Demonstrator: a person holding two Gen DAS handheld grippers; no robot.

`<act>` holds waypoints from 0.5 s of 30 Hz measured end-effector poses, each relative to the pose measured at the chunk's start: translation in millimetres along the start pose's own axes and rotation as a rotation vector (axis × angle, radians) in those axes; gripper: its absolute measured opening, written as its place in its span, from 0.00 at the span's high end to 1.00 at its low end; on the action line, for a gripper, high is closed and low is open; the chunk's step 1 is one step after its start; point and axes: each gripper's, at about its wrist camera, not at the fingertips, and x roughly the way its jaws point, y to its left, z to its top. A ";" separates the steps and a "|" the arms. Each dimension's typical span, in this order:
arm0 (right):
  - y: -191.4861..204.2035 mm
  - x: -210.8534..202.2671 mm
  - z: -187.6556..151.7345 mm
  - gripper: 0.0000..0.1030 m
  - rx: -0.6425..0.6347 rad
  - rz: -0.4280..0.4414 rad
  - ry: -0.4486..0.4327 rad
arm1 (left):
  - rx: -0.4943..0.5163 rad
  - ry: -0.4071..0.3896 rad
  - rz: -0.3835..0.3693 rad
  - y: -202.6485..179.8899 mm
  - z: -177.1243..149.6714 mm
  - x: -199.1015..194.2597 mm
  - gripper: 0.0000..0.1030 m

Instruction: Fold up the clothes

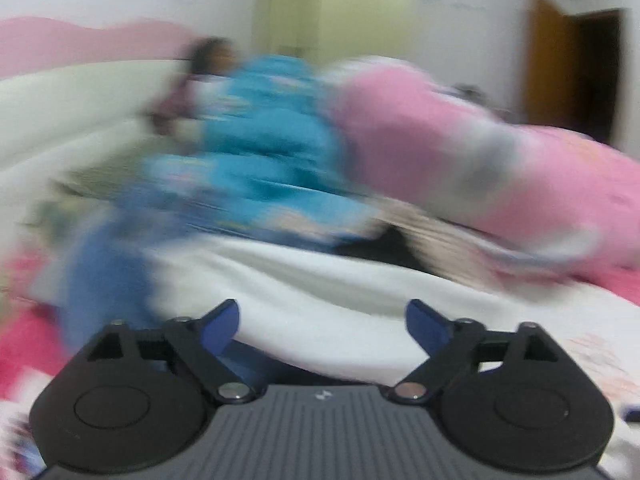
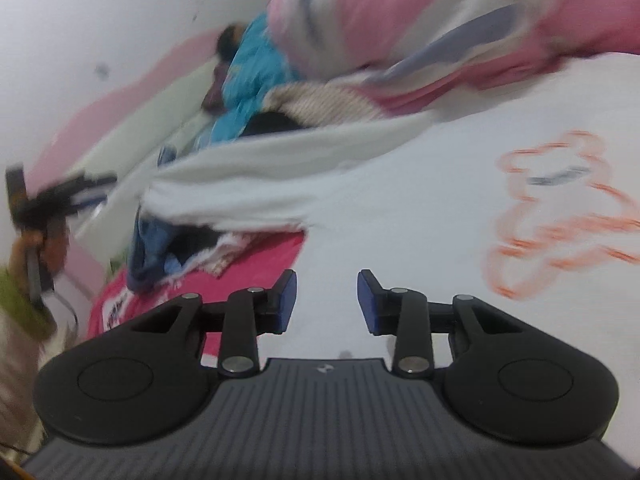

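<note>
Gaping wide, both claws, left [image 1: 322, 330] and right [image 2: 327, 303], hold nothing.

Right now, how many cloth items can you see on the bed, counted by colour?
White garment: 1
Turquoise printed fabric: 1
Pink quilt with grey patches: 1
Blue garment: 1
Beige knitted piece: 1
Total: 5, as far as the blur allows; pieces hidden underneath cannot be counted.

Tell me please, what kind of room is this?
Most likely a bedroom: a bed with a pink quilt, a white garment spread on it, and a pale wardrobe against the wall.
</note>
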 end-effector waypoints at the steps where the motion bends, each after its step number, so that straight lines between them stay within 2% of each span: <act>1: -13.5 -19.6 -1.2 0.66 0.026 -0.029 -0.029 | -0.006 0.021 -0.074 -22.6 -8.9 3.9 0.10; 6: -94.0 -113.2 0.7 0.60 0.169 -0.239 -0.179 | -0.008 0.166 -0.374 -146.6 -50.6 57.9 0.09; 7: -110.0 -131.9 1.1 0.60 0.198 -0.281 -0.209 | 0.001 0.191 -0.407 -171.0 -57.9 70.1 0.09; 12: -190.4 -218.2 5.2 0.60 0.342 -0.491 -0.347 | 0.126 0.292 -0.478 -275.8 -85.3 133.2 0.09; 15: -236.2 -219.2 24.6 0.60 0.379 -0.589 -0.337 | 0.200 0.316 -0.465 -315.0 -100.9 164.0 0.09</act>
